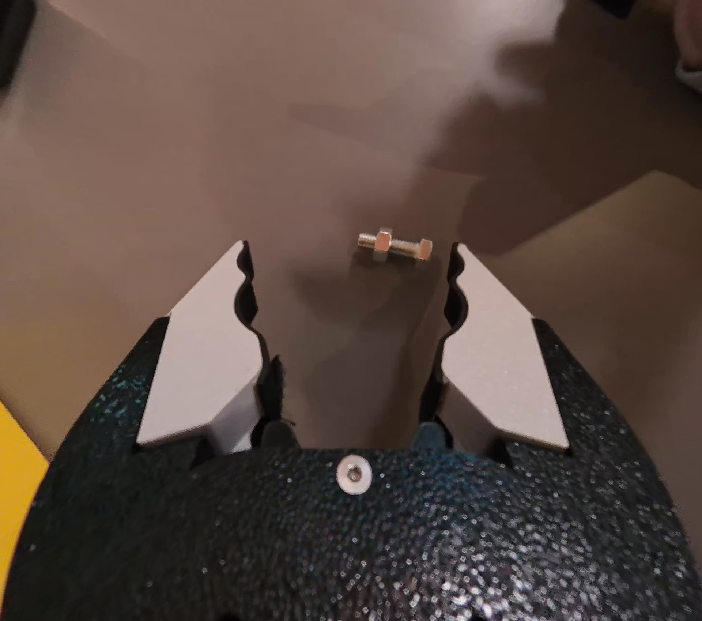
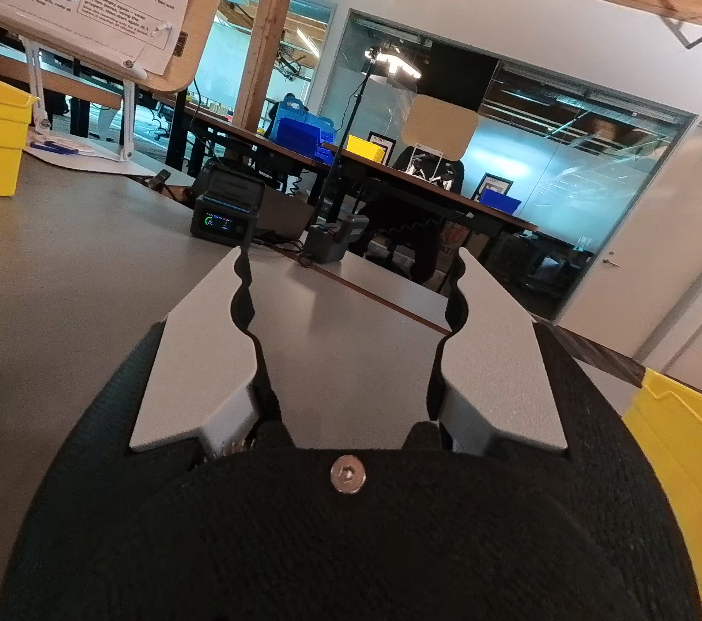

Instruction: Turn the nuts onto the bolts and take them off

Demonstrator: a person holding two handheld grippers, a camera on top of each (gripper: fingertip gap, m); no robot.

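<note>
While the left tool [image 1: 349, 249] points down at the grey worktop [image 1: 190, 146] with its two fingers spread wide and nothing between them, a bolt [image 1: 395, 245] lies flat on the bare surface just beyond the fingertips, nearer the right finger [image 1: 494, 336], head to the right. A nut [image 1: 381, 242] sits on its thread about midway, leaving the threaded end bare to the left. The bolt touches neither finger. A yellow bin [image 1: 19, 469] shows at the lower left. The right tool [image 2: 351, 253] is held low over the worktop [image 2: 95, 260], tilted, looking out past its far edge into the room; its fingers are likewise wide apart and empty. Another yellow bin [image 2: 668, 431] stands just right of it, and a small black device with a lit screen [image 2: 224, 219] sits near the worktop's far edge.
</note>
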